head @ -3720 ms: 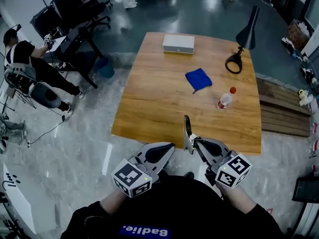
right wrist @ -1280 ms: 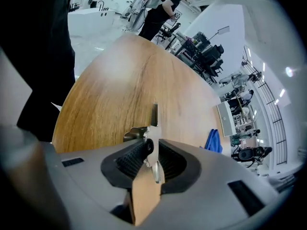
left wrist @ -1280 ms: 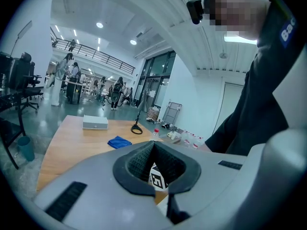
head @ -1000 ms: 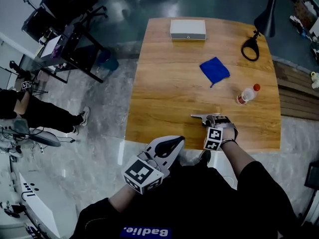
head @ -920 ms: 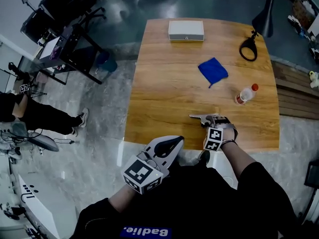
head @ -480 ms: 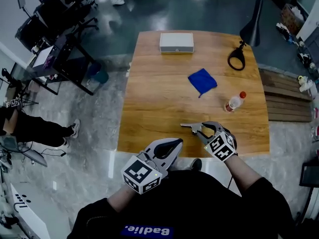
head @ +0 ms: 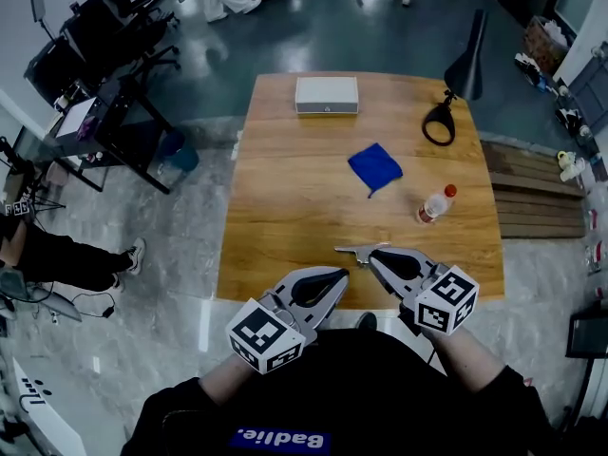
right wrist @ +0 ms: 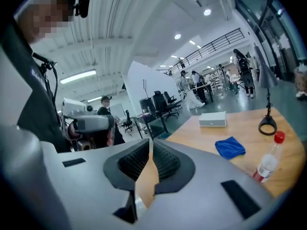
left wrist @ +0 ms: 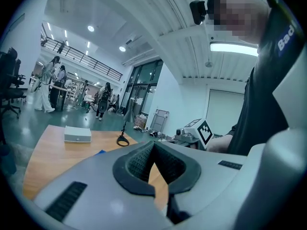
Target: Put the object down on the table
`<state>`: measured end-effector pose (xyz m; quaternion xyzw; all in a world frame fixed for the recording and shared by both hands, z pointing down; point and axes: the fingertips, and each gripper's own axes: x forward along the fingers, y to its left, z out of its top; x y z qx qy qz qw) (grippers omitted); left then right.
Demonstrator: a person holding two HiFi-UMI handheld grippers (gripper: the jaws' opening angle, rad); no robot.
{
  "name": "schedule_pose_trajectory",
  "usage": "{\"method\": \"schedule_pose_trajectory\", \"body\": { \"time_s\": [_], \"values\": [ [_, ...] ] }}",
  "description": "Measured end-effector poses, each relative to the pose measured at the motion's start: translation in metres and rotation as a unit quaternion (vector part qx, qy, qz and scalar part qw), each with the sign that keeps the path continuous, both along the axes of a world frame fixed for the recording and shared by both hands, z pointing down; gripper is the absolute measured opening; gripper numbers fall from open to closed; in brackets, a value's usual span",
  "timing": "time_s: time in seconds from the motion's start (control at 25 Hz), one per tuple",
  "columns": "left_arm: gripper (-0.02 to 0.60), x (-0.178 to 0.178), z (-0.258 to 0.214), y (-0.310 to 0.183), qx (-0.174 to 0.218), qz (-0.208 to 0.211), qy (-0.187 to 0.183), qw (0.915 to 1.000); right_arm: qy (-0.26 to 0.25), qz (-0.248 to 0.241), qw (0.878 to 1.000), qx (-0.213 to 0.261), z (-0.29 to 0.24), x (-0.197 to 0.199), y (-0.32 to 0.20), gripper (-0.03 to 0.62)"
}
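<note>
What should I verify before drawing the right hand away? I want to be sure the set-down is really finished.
1. Metal tool lies flat on the table: ok.
2. Right claw holds nothing: ok. Its jaws are closing with only bare wood showing between them.
3. Right claw tips are clear of the tool's near end: cannot tell. They sit very close together in the head view.
4. Tool lies fully on the wood, inside the near edge: ok.
5. Tool is apart from the bottle and the blue cloth: ok.
6. Left claw is shut, empty and off the table: ok.
</note>
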<state>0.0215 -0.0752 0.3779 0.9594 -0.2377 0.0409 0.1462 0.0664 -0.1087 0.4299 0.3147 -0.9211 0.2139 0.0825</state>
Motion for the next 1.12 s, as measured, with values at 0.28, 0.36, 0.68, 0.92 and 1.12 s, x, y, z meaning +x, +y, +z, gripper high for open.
{"method": "schedule_pose_trajectory", "body": {
  "time_s": [0.28, 0.36, 0.68, 0.92, 1.12],
  "values": [
    [0.005, 0.003, -0.009, -0.001, 0.004, 0.002, 0.004, 1.0000, -0.086, -0.029, 0.995, 0.033, -0.052, -0.019, 0.018, 0.006],
    [0.005, 0.004, -0.009, -0.002, 0.001, 0.002, 0.003, 1.0000, -0.087, -0.034, 0.995, 0.043, -0.058, -0.022, 0.021, 0.006],
    [0.005, 0.006, -0.006, -0.003, -0.001, -0.001, 0.004, 1.0000, -0.082, -0.039, 0.994, 0.055, -0.058, -0.021, 0.023, 0.005],
    [0.005, 0.009, -0.002, -0.007, -0.009, -0.003, 0.004, 0.9999, -0.059, -0.037, 0.996, 0.060, -0.051, -0.016, 0.018, 0.005],
    [0.005, 0.008, -0.001, -0.009, -0.010, -0.004, 0.006, 0.9999, -0.057, -0.033, 0.996, 0.059, -0.051, -0.015, 0.015, 0.005]
  ]
}}
